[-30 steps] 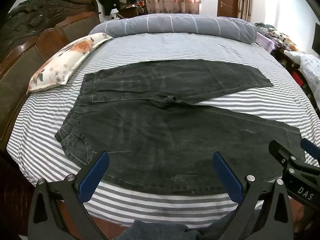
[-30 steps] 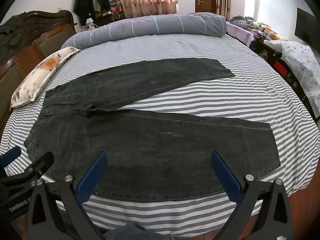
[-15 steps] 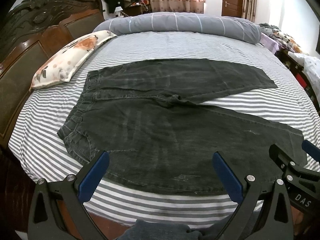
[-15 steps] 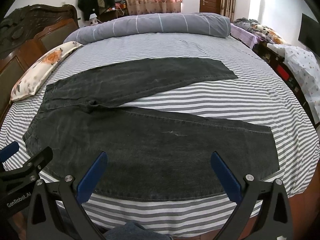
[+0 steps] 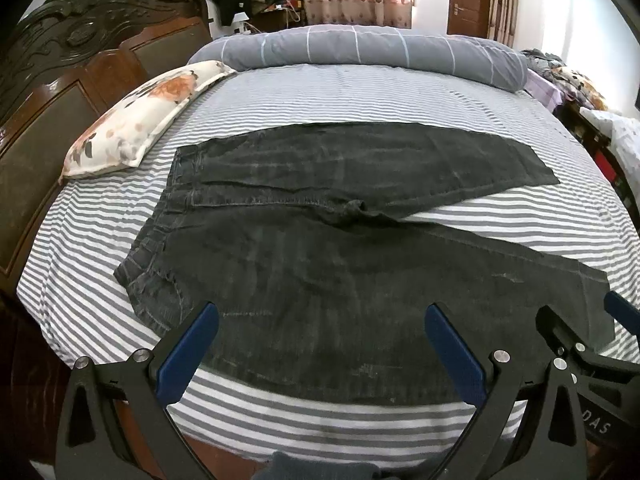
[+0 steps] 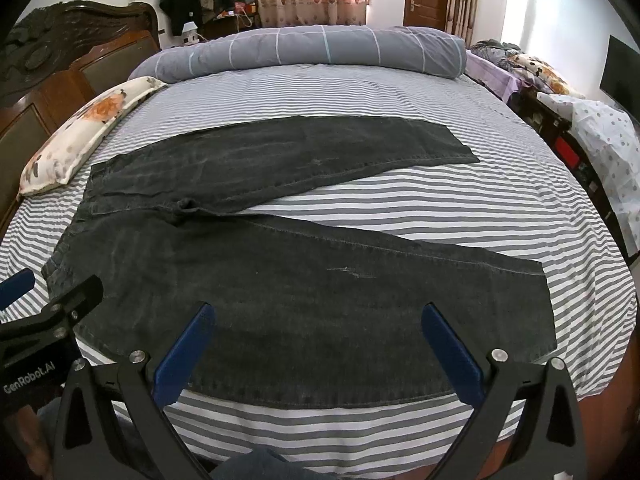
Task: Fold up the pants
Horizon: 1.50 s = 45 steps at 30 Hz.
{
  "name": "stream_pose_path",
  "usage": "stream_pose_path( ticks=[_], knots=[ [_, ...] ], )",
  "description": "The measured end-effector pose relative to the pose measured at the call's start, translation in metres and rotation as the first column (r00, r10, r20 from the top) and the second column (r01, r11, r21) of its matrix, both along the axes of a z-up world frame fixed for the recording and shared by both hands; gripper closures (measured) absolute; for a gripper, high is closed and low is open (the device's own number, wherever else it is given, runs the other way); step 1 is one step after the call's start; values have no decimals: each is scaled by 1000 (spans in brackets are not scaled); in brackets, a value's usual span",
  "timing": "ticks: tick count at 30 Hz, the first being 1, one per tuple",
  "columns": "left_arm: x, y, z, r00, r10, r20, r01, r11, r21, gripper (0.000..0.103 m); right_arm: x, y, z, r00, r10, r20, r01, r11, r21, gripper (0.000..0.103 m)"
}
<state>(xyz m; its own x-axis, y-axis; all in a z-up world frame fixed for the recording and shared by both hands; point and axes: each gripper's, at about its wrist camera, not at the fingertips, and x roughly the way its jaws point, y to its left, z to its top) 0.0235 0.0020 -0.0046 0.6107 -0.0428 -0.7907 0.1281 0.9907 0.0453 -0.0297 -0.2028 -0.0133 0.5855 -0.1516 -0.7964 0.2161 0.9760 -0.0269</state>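
Note:
Dark grey jeans (image 5: 320,264) lie flat on a grey-and-white striped bed (image 5: 360,96), waistband to the left, legs spread apart to the right; they also show in the right wrist view (image 6: 304,288). My left gripper (image 5: 320,340) is open and empty, above the near edge of the jeans by the hip. My right gripper (image 6: 316,340) is open and empty, above the near edge of the near leg. The right gripper (image 5: 580,344) shows at the right edge of the left wrist view; the left gripper (image 6: 48,316) shows at the left edge of the right wrist view.
A floral pillow (image 5: 144,116) lies at the left by the dark wooden headboard (image 5: 80,64). A rolled grey duvet (image 5: 372,52) runs along the far side. Furniture and bedding (image 6: 592,120) stand beyond the bed's right side.
Both grippers have risen and tilted a little, so the jeans sit lower in both views. Both stay open and empty. The jeans have not moved.

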Motion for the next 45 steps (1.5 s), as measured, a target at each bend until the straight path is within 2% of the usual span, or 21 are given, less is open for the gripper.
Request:
stream_pose_path(
  ticks=[20,45],
  knots=[
    [15,-9,-2,1000,13,11,-13,999,40,1,17,-4,0,1000,-9,-12,9,1000,-2,1],
    [16,-2,-2,1000,24,9,-24,999,23,1,15,-7,-5,999,-42,-19,42,999,5,1]
  ],
)
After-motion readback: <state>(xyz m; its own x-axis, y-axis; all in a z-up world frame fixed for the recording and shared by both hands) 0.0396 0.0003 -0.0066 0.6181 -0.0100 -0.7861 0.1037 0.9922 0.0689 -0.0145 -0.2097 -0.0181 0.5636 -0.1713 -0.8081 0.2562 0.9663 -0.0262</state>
